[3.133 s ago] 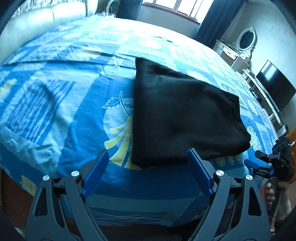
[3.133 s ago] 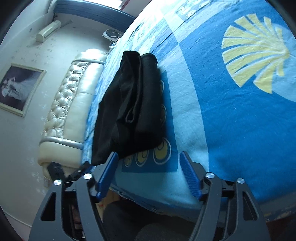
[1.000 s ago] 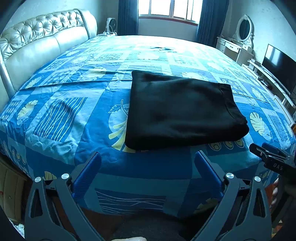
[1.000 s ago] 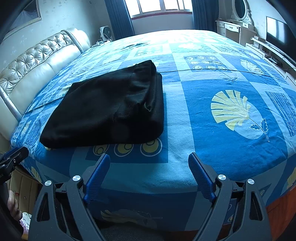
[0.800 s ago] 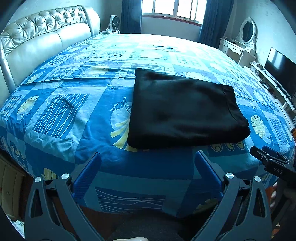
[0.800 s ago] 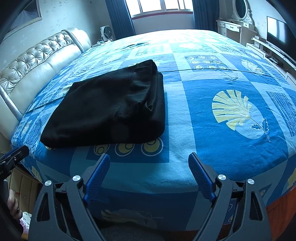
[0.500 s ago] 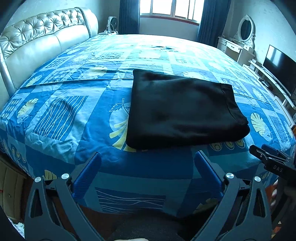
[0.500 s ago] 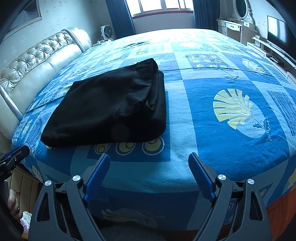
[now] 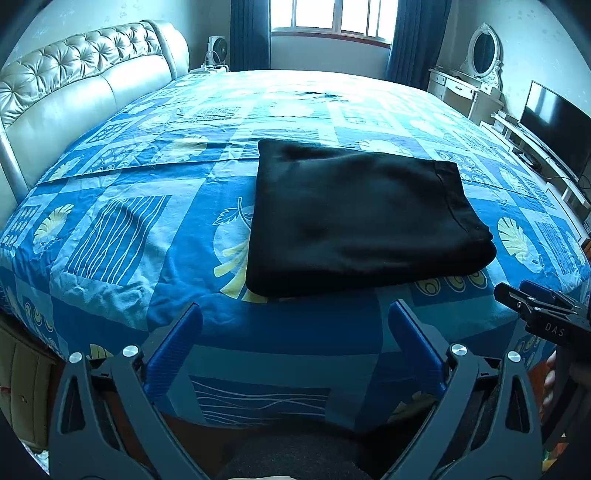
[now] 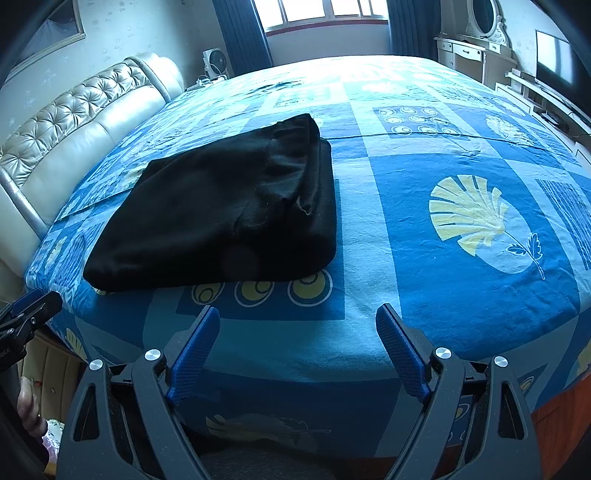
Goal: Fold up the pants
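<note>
The black pants (image 9: 354, 218) lie folded into a flat rectangle on the blue patterned bed (image 9: 122, 236), near its front edge. In the right wrist view the pants (image 10: 221, 218) show their stacked layers at the right end. My left gripper (image 9: 293, 321) is open and empty, held off the bed's front edge, just short of the pants' near edge. My right gripper (image 10: 297, 325) is open and empty, also off the front edge, below the pants' right end. Each gripper shows at the edge of the other's view.
A tufted cream headboard (image 9: 74, 92) stands at the left. A window with dark curtains (image 9: 328, 26) is at the back. A white dresser with a mirror (image 9: 476, 74) and a TV (image 9: 554, 125) stand at the right. A small fan (image 10: 214, 61) stands by the headboard.
Both grippers pulled back from the pants and levelled out over three seconds. In the last second they barely move. The pants lie unchanged.
</note>
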{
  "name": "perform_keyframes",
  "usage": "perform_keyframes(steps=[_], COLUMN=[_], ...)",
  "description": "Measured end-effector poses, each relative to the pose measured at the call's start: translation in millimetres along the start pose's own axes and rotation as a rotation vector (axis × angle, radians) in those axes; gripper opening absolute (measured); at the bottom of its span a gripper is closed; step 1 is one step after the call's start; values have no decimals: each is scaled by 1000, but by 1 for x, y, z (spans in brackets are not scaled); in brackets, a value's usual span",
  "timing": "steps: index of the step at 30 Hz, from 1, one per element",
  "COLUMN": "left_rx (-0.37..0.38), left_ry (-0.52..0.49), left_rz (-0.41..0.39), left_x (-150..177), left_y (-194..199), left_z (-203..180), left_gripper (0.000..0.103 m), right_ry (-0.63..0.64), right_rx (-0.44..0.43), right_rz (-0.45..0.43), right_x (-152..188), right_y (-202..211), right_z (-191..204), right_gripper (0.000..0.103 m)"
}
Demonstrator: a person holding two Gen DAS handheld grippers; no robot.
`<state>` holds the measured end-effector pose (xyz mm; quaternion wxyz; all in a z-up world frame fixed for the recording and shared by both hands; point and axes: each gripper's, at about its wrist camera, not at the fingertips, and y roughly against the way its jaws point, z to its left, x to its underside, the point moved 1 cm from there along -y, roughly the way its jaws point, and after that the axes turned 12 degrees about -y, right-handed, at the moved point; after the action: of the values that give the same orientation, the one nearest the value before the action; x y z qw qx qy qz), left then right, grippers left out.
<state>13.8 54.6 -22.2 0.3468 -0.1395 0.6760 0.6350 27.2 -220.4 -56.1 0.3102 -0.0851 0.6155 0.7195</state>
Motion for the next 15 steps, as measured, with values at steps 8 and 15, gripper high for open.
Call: perform_keyframes(steps=[8, 15], left_rx=[-2, 15], left_ry=[-5, 8], left_rz=[-1, -11], left_x=[0, -2], left_y=[0, 3], left_z=[0, 1], left_gripper=[101, 101], right_ry=[5, 10], right_rx=[-2, -7], right_rz=[7, 15], right_x=[2, 4], right_y=[-1, -3], right_z=[1, 2], right_gripper=[86, 86])
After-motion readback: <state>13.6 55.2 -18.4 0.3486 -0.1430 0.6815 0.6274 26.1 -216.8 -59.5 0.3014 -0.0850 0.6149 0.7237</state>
